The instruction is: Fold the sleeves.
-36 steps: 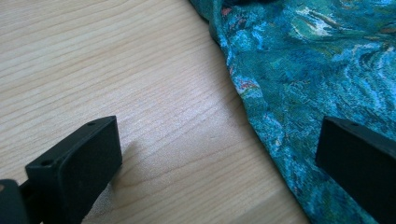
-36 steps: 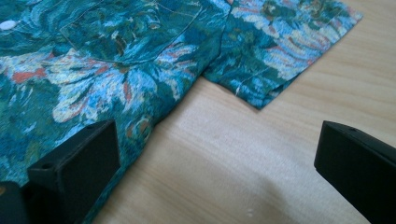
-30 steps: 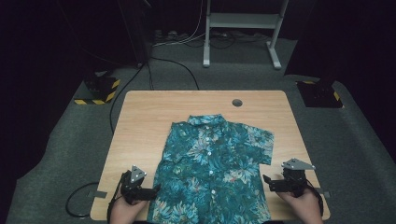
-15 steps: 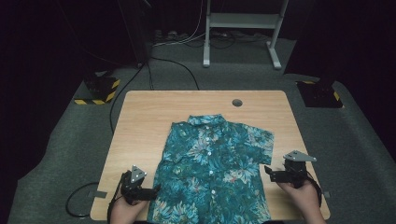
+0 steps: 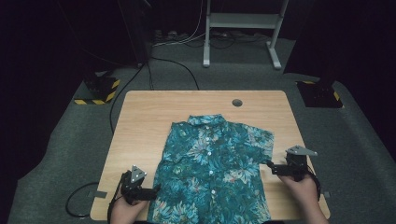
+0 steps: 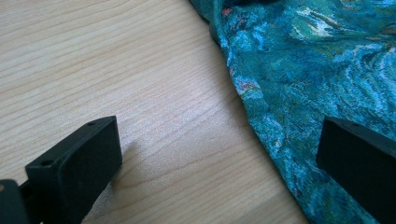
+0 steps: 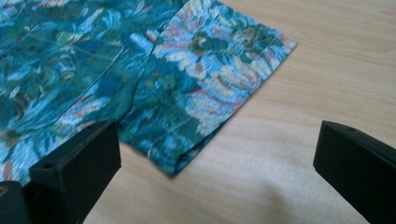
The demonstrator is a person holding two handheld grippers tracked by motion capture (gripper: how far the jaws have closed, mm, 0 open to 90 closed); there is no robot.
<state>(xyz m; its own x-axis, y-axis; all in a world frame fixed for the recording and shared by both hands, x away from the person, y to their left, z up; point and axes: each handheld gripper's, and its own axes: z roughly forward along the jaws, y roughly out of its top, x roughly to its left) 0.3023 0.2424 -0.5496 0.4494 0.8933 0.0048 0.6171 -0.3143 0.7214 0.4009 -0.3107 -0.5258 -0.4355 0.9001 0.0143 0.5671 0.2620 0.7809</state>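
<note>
Right gripper (image 5: pixel 275 168) has shifted forward and inward since a second ago, now near shirt's (image 5: pixel 212 170) short sleeve (image 7: pixel 215 88); left gripper (image 5: pixel 152 191) unchanged at shirt's lower left edge. Both sets of fingers wide apart, gripping nothing. Shirt lies flat, buttoned, collar away from person, on wooden table (image 5: pixel 149 116), hem at near edge.

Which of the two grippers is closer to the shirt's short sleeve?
The right gripper: it sits just beside the sleeve, jaws open and apart from it. The left gripper is across the shirt, at its other side edge near the hem.
</note>
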